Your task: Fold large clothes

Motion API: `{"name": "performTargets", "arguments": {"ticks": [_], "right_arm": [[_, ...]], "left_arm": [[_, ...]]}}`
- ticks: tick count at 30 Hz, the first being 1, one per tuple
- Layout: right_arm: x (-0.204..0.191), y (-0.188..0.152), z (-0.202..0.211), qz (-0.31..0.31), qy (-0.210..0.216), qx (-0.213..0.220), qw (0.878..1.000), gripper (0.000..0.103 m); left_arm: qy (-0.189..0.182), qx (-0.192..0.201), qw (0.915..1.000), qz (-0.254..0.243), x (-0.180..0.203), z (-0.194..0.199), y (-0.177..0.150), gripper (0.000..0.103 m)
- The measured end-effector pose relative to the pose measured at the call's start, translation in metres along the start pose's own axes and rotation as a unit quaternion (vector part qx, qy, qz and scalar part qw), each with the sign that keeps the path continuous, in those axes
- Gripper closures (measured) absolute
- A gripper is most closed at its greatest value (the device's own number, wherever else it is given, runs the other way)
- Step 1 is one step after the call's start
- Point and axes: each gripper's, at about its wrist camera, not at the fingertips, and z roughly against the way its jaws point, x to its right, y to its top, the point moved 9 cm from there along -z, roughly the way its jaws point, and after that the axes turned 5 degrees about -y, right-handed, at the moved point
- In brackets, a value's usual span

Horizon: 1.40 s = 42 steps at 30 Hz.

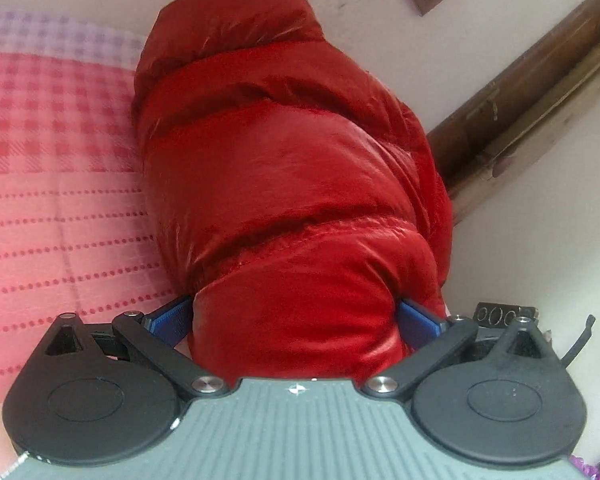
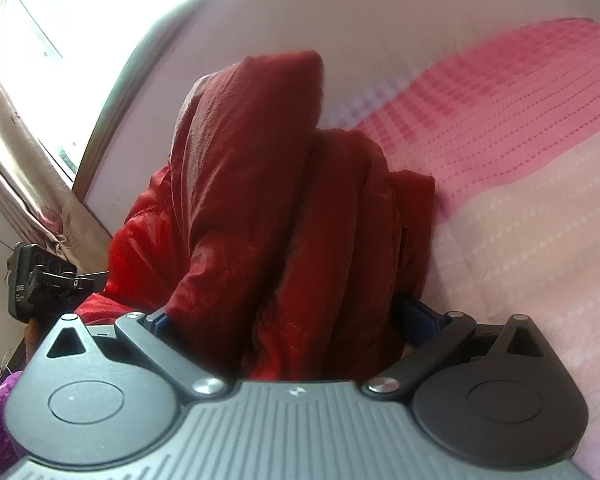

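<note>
A red puffer jacket (image 1: pixel 292 184) is held above the pink checked bedspread (image 1: pixel 60 184), clamped by both grippers. The left gripper (image 1: pixel 296 320) and right gripper (image 2: pixel 288 316) are each closed on thick folds. No legible writing is seen; a window (image 2: pixel 40 20) lies at ten o'clock.

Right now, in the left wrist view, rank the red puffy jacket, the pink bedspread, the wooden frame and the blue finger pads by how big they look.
1. Red puffy jacket, though nearness to the camera inflates it.
2. Pink bedspread.
3. Wooden frame.
4. Blue finger pads, mostly hidden by the jacket.
</note>
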Motion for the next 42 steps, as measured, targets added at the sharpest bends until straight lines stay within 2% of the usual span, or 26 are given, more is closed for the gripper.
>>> {"name": "performTargets", "arguments": {"ticks": [4,9,16,23,26,38,42], "right_arm": [[-0.001,0.0,0.0,0.001,-0.002,0.0,1.0,0.0],[-0.001,0.0,0.001,0.004,-0.006,0.001,1.0,0.0],[-0.002,-0.001,0.002,0.006,-0.014,0.004,1.0,0.0],[-0.002,-0.001,0.003,0.004,-0.014,0.008,1.0,0.0],[-0.002,-0.001,0.003,0.003,-0.013,0.009,1.0,0.0],[-0.001,-0.001,0.003,0.001,-0.012,0.01,1.0,0.0],[-0.002,-0.002,0.003,0.0,-0.013,0.009,1.0,0.0]], "left_arm": [[0.046,0.014,0.9987,-0.016,0.006,-0.002,-0.001,0.0],[0.118,0.032,0.9905,-0.063,0.023,-0.001,-0.003,0.0],[0.171,0.037,0.9783,-0.11,0.038,-0.007,0.001,0.0],[0.184,0.04,0.9747,-0.121,0.042,-0.018,0.005,0.0],[0.184,0.04,0.9742,-0.125,0.04,-0.005,-0.002,0.0],[0.186,0.043,0.9716,-0.141,0.042,-0.004,-0.002,0.0],[0.172,0.04,0.9755,-0.132,0.039,-0.002,-0.001,0.0]]}}
